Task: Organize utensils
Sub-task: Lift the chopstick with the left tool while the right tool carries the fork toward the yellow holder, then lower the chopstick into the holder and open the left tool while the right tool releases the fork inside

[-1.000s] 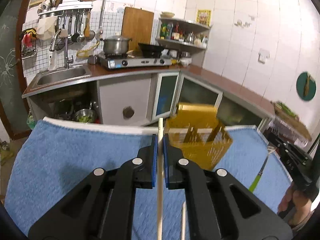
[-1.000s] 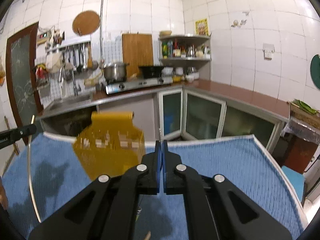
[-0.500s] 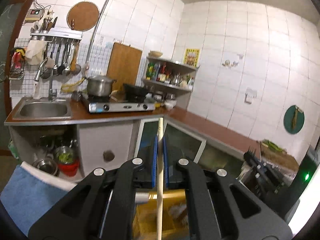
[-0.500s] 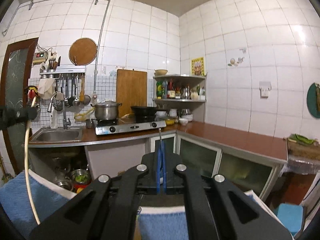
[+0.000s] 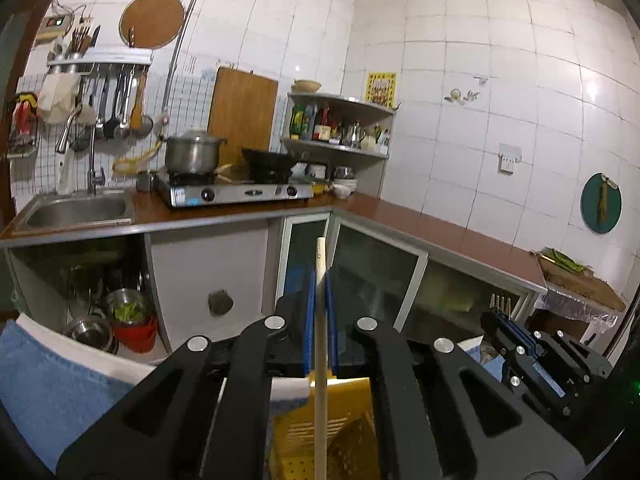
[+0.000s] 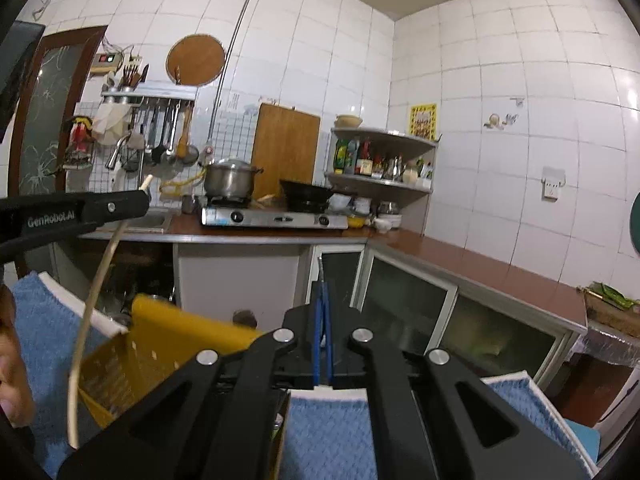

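My left gripper is shut on a pale wooden chopstick that stands nearly upright between its blue pads. The chopstick's lower end hangs over the yellow perforated utensil basket, low in the left wrist view. In the right wrist view the left gripper reaches in from the left with the chopstick drooping beside the basket. My right gripper is shut on a thin metal fork, seen edge-on. From the left wrist its tines stick up above the right gripper.
A blue towel covers the table under the basket. Beyond the table stand a brown counter with a sink, a stove and a pot, glass-door cabinets, and bowls under the sink. A person's hand shows at the left edge.
Both views have swung up from the towel toward the kitchen wall, and the yellow basket has dropped to the bottom of each. Both grippers stayed shut; the fork tip now shows in the right gripper.
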A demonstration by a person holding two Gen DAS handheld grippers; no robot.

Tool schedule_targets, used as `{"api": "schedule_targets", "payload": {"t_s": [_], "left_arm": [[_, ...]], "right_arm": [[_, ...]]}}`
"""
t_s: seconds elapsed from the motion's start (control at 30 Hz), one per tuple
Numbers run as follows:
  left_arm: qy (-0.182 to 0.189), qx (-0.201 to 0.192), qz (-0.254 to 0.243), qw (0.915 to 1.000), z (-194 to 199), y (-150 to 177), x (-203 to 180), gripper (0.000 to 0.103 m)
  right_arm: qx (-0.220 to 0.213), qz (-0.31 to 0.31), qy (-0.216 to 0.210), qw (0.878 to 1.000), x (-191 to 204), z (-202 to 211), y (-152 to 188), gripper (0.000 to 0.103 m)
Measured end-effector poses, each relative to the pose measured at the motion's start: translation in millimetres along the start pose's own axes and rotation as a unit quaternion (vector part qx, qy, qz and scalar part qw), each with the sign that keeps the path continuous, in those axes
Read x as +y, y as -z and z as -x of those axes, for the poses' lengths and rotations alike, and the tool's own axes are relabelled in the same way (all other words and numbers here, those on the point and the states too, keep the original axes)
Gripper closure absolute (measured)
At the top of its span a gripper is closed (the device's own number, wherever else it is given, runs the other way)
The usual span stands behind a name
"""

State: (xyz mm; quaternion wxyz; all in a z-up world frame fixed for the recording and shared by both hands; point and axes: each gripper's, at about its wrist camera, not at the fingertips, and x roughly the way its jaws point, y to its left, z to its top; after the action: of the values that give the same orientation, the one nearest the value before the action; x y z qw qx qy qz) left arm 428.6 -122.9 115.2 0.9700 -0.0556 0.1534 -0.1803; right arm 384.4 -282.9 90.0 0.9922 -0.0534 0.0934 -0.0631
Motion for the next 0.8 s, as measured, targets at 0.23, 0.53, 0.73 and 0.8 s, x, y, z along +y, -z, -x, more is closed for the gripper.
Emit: {"api": "schedule_targets", "payload": {"t_s": [0.23,0.53,0.73,0.8], "left_arm": [[0.014,-0.038,0.028,0.9988,23.4,-35.4,7.1,0.099],[-0.007,-0.1,-0.017,0.9949,23.0,-64.5,-17.7,0.099],[-0.012,-0.051,-0.037,0.998,-0.8,-19.8,-17.1,0.099],[-0.012,-0.028,-0.038,0.9988,-5.7,-5.5,-11.2,0.099]], "right_arm": [[-0.003,-0.011,-0.007,1.0,-6.3,2.2,-1.3,0.101],[-0.02,-0.012,-0.007,1.0,-6.8,1.6,-13.8,0.101],[0.002,-0.003,-0.014,1.0,3.3,-7.7,5.8,0.101],[0.01,-0.003,-0.015,1.0,5.6,-10.1,12.3,0.101]]}}
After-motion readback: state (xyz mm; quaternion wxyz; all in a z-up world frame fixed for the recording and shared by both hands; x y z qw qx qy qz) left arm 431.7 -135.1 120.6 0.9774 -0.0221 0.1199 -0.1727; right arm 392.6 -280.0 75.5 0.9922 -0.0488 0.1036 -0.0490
